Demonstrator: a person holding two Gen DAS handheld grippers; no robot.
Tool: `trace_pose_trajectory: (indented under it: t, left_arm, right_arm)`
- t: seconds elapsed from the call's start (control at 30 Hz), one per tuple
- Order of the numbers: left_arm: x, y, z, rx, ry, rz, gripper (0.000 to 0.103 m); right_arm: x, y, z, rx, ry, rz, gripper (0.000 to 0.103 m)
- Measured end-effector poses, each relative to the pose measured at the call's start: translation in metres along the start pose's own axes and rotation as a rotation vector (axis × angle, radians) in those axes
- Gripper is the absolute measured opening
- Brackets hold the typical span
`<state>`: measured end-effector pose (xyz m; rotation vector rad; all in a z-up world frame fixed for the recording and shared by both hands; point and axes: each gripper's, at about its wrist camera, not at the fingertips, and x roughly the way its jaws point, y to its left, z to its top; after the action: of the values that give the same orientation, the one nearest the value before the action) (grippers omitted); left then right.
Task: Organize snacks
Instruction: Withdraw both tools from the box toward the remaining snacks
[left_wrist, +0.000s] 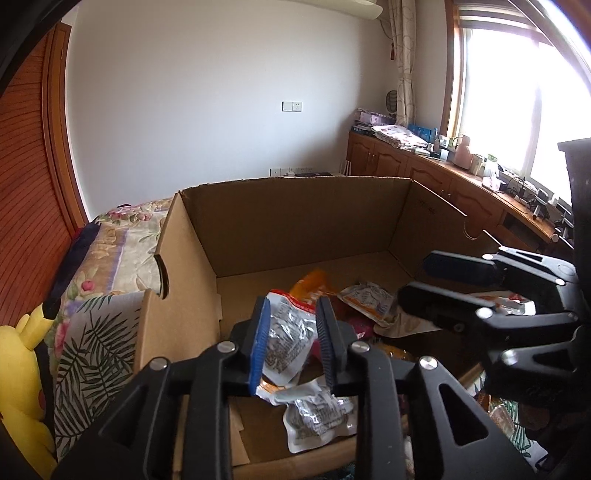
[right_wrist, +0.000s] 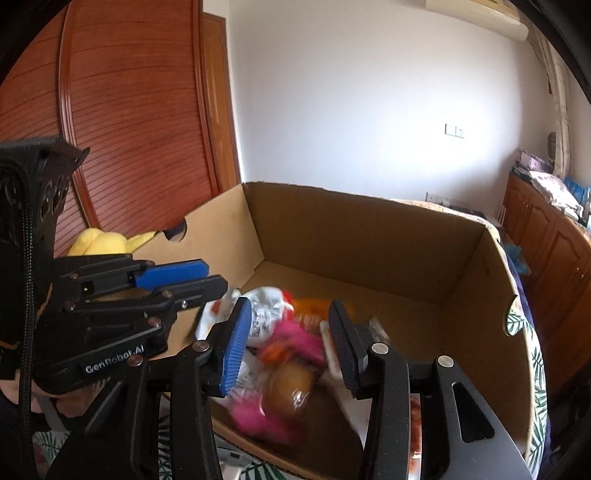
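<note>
An open cardboard box holds several snack packets. My left gripper hangs over its near left part, jaws apart. A silver packet with a red top shows between the pads, which do not seem to press it. A second silver packet lies below. My right gripper is open over a blurred pink packet with a brown bun, which lies loose under it. An orange packet and a white-orange one lie farther in. Each gripper also shows in the other's view: the right gripper and the left gripper.
The box stands on a bed with a floral cover. A yellow plush toy sits left of the box. Wooden cabinets with clutter run under the window on the right. A slatted wooden door stands behind on the left.
</note>
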<state>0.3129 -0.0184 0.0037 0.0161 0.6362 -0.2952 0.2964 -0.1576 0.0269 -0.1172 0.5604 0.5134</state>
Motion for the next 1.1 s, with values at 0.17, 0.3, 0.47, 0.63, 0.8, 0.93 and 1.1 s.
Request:
trace_pose_trajectory:
  t: [0.17,0.3,0.47,0.63,0.8,0.93,1.1]
  left_arm:
    - [-0.012,-0.003,-0.002,-0.005,-0.003,-0.005,0.026]
    - [-0.028,-0.010,-0.006,0.011,-0.017,-0.005,0.030]
    - [-0.046,-0.019,-0.018,0.016,-0.026,-0.020,0.038]
    - [-0.062,-0.028,-0.029,0.026,-0.054,-0.011,0.039]
    - [-0.074,-0.033,-0.036,0.032,-0.061,-0.003,0.044]
    - [-0.081,-0.035,-0.042,0.033,-0.055,-0.002,0.044]
    - [-0.089,-0.034,-0.053,0.019,-0.058,0.008,0.045]
  right_arm:
    - [-0.026,0.002,-0.001,0.008,-0.035,0.005,0.044]
    - [-0.053,0.003,-0.006,0.004,-0.060,0.000,0.045]
    - [-0.087,0.004,-0.025,0.018,-0.077,-0.016,0.051]
    - [-0.104,0.003,-0.049,0.042,-0.063,-0.038,0.057]
    - [-0.107,0.000,-0.072,0.067,-0.027,-0.057,0.060]
    - [-0.111,-0.001,-0.085,0.089,-0.019,-0.059,0.065]
    - [-0.113,0.004,-0.101,0.092,-0.002,-0.064,0.071]
